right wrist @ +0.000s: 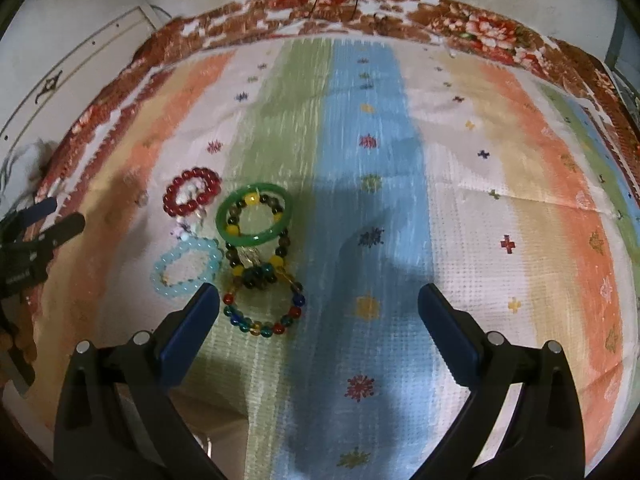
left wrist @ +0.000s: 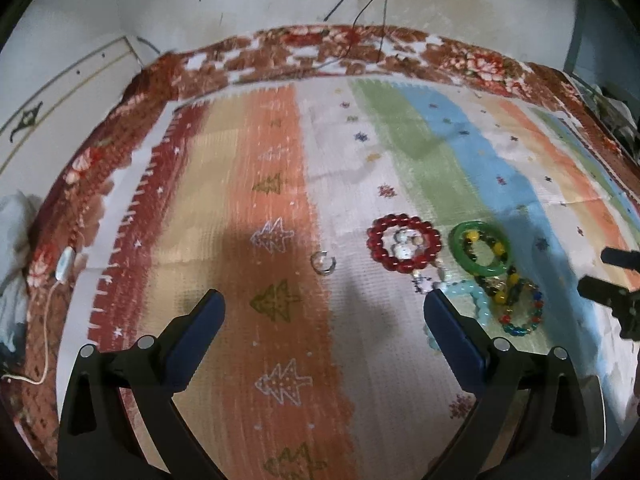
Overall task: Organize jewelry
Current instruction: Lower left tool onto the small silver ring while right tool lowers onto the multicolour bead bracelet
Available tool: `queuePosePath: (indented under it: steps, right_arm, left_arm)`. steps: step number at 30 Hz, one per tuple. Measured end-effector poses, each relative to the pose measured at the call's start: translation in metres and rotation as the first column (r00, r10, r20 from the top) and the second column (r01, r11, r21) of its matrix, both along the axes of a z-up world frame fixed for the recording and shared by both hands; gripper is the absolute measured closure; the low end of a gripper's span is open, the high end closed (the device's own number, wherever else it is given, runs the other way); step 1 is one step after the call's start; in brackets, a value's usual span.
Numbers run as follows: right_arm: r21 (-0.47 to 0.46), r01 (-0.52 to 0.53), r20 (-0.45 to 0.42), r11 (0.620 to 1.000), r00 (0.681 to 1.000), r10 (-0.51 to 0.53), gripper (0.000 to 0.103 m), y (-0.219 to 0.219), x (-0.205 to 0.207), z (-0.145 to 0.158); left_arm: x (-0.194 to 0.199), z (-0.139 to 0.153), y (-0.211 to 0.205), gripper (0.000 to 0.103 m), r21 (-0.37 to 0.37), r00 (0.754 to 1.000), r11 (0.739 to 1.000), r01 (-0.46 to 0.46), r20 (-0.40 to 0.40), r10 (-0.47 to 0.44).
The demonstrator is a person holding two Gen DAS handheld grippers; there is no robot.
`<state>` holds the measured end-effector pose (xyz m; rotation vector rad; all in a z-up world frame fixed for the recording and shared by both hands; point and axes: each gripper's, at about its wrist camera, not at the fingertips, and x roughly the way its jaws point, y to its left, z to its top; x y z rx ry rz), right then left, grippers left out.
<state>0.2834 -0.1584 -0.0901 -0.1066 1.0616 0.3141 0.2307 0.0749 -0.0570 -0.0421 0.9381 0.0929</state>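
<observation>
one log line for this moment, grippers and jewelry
left gripper: open, empty | right gripper: open, empty | red bead bracelet, green glass bangle, pale blue bead bracelet: on striped cloth

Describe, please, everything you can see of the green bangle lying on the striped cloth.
The green bangle is one smooth, glossy, unbroken ring that looks like jade or glass. It lies flat on the striped cloth, mostly on the green stripe, right of the red bead bracelet. A dark and yellow bead bracelet overlaps it, some beads showing inside the ring, others trailing out beneath its near edge. Neither gripper touches it.
</observation>
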Motion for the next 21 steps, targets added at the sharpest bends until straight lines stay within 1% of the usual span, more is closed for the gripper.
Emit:
queuePosePath:
  steps: [3, 6, 9, 13, 16, 17, 18, 19, 20, 21]
  right_arm:
    - [-0.014, -0.004, -0.025, 1.0, 1.0, 0.004, 0.005, 0.002, 0.006, -0.007]
    - [-0.04, -0.001, -0.053, 0.999, 0.999, -0.002, 0.005, 0.002, 0.011, -0.016]
    - [-0.064, 0.0, -0.085, 0.998, 0.996, -0.006, 0.005, 0.003, 0.017, -0.025]
    - [-0.086, -0.001, -0.097, 0.996, 0.995, -0.008, 0.005, 0.005, 0.024, -0.03]
    - [-0.102, -0.009, -0.103, 0.995, 0.995, -0.002, 0.006, 0.008, 0.029, -0.033]
    - [-0.109, -0.014, -0.108, 0.994, 0.994, 0.002, 0.007, 0.009, 0.03, -0.036]
    - [-0.12, -0.018, -0.112, 0.993, 0.994, 0.005, 0.011, 0.011, 0.031, -0.038]
    - [-0.126, -0.023, -0.115, 0.992, 0.993, 0.009, 0.013, 0.012, 0.032, -0.039]
    - [-0.136, -0.031, -0.12, 0.99, 0.993, 0.015, 0.017, 0.014, 0.033, -0.042]
    - [-0.144, -0.035, -0.124, 0.989, 0.992, 0.017, 0.017, 0.015, 0.034, -0.044]
  left_arm:
    - [0.01, -0.009, 0.006, 0.006, -0.019, 0.999, 1.0, -0.008, -0.037, 0.007]
    - [0.019, -0.015, 0.007, 0.006, -0.034, 0.998, 0.999, 0.003, -0.063, -0.006]
    - [0.027, -0.023, 0.007, 0.006, -0.038, 0.995, 0.999, 0.006, -0.099, -0.01]
    - [0.039, -0.035, 0.01, 0.006, -0.057, 0.989, 0.998, -0.001, -0.149, -0.008]
    - [0.046, -0.04, 0.012, 0.007, -0.074, 0.985, 0.997, -0.005, -0.17, -0.008]
    - [0.049, -0.042, 0.014, 0.007, -0.09, 0.984, 0.996, -0.009, -0.177, -0.007]
    - [0.051, -0.043, 0.015, 0.007, -0.104, 0.983, 0.995, -0.012, -0.181, -0.007]
    - [0.053, -0.043, 0.016, 0.008, -0.119, 0.983, 0.993, -0.016, -0.186, -0.007]
    - [0.055, -0.044, 0.018, 0.011, -0.133, 0.981, 0.991, -0.019, -0.193, -0.007]
    - [0.058, -0.045, 0.018, 0.013, -0.137, 0.98, 0.99, -0.021, -0.2, -0.007]
